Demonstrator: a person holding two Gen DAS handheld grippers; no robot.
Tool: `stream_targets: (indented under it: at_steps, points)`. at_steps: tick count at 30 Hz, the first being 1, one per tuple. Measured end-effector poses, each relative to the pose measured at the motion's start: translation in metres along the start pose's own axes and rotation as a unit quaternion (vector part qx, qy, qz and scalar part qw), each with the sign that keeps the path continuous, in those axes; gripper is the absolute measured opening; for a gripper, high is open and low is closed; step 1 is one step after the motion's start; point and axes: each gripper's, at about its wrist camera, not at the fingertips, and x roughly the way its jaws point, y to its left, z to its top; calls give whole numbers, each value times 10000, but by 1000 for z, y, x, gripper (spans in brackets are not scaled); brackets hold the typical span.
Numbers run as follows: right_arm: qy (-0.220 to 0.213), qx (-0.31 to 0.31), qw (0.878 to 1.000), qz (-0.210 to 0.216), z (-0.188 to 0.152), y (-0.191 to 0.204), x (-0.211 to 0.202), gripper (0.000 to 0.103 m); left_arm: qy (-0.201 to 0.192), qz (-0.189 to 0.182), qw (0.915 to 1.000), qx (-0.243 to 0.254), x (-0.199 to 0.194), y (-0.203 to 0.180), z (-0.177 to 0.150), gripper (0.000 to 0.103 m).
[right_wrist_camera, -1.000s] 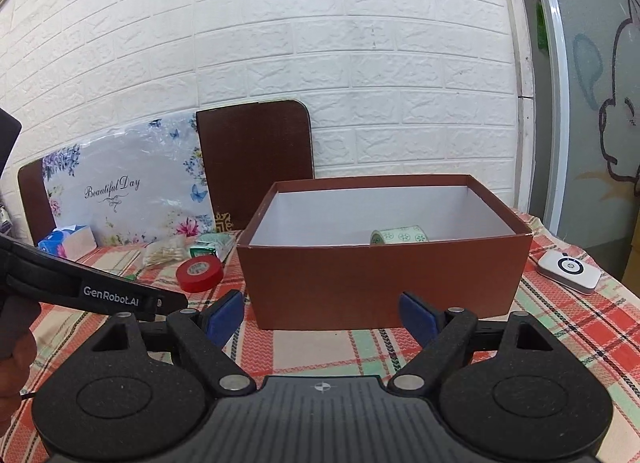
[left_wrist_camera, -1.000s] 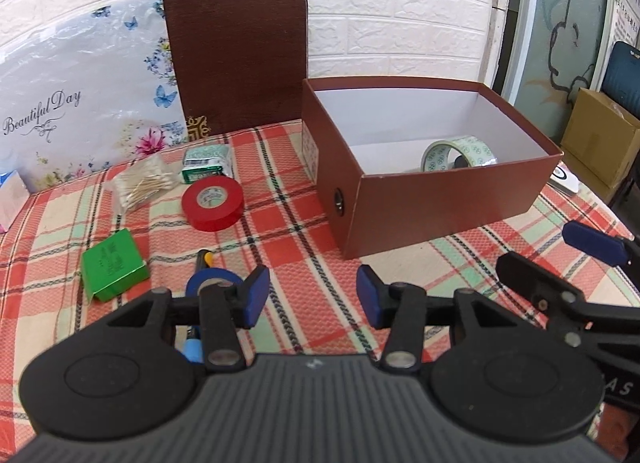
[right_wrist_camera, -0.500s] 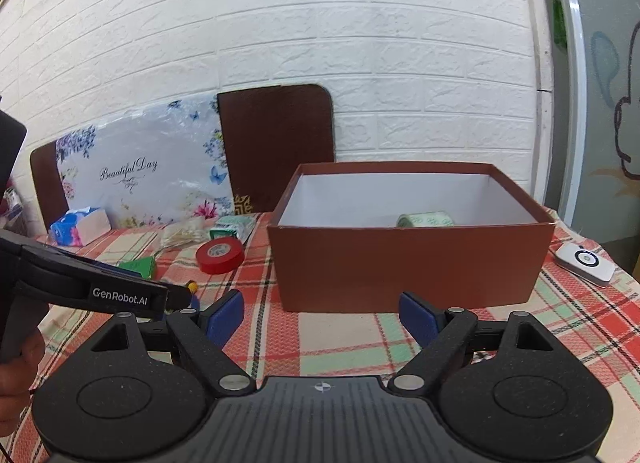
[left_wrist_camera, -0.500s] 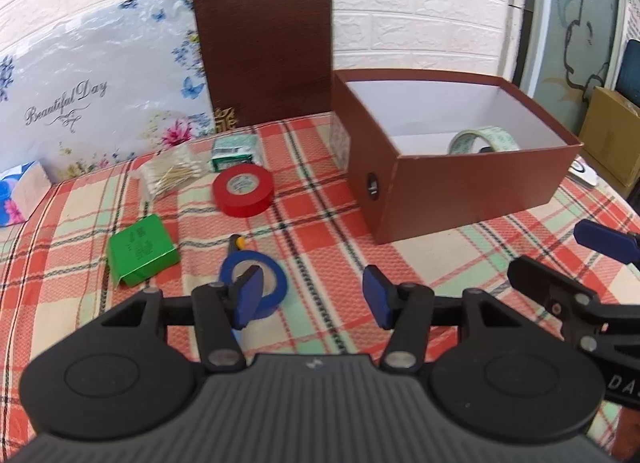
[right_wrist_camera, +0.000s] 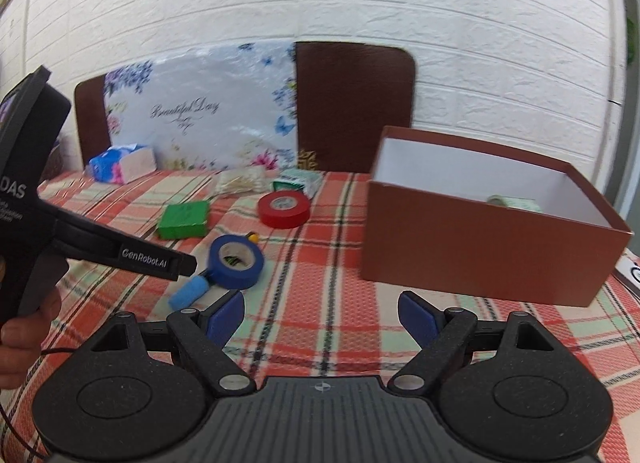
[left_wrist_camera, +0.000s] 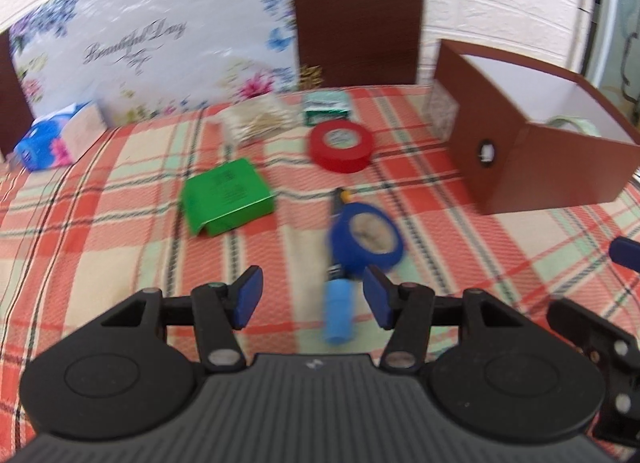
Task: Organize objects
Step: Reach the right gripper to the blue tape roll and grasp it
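My left gripper (left_wrist_camera: 312, 297) is open, low over the plaid tablecloth. The light-blue handle of a screwdriver (left_wrist_camera: 338, 311) lies on the cloth between its fingers, untouched. A blue tape roll (left_wrist_camera: 366, 241) rests on the screwdriver's shaft just ahead of the right pad. Beyond are a red tape roll (left_wrist_camera: 340, 145) and a green box (left_wrist_camera: 226, 195). The brown open box (left_wrist_camera: 540, 167) at right holds a pale patterned tape roll (left_wrist_camera: 572, 125). My right gripper (right_wrist_camera: 322, 315) is open and empty, near the brown box (right_wrist_camera: 480, 247), with the blue roll (right_wrist_camera: 236, 261) ahead to its left.
A bag of cotton swabs (left_wrist_camera: 260, 123), a small green-white pack (left_wrist_camera: 326, 107) and a tissue pack (left_wrist_camera: 52, 139) lie at the back. A floral board (left_wrist_camera: 152, 47) and a chair back (left_wrist_camera: 356, 15) lean on the brick wall. A white device (right_wrist_camera: 630, 269) lies right of the box.
Both grippers have swung left, away from the brown box. The left one has sunk toward the blue roll and screwdriver, and its jaws stand a little wider.
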Motion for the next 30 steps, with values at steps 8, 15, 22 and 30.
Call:
stream_targets:
  at_steps: [8, 15, 22, 30]
  points:
    - [278, -488, 9978, 358, 0, 31, 19, 83, 186, 308, 9981, -494, 17, 53, -14, 58]
    - [372, -647, 9957, 543, 7, 41, 50, 83, 233, 420, 9942, -965, 23, 91, -24, 58]
    - [585, 212, 9935, 957, 32, 32, 118, 83, 218, 431, 9924, -1133, 17, 102, -26, 58]
    - [794, -47, 9903, 1140, 28, 27, 107, 58, 180, 137, 9940, -1073, 8, 91, -21, 58]
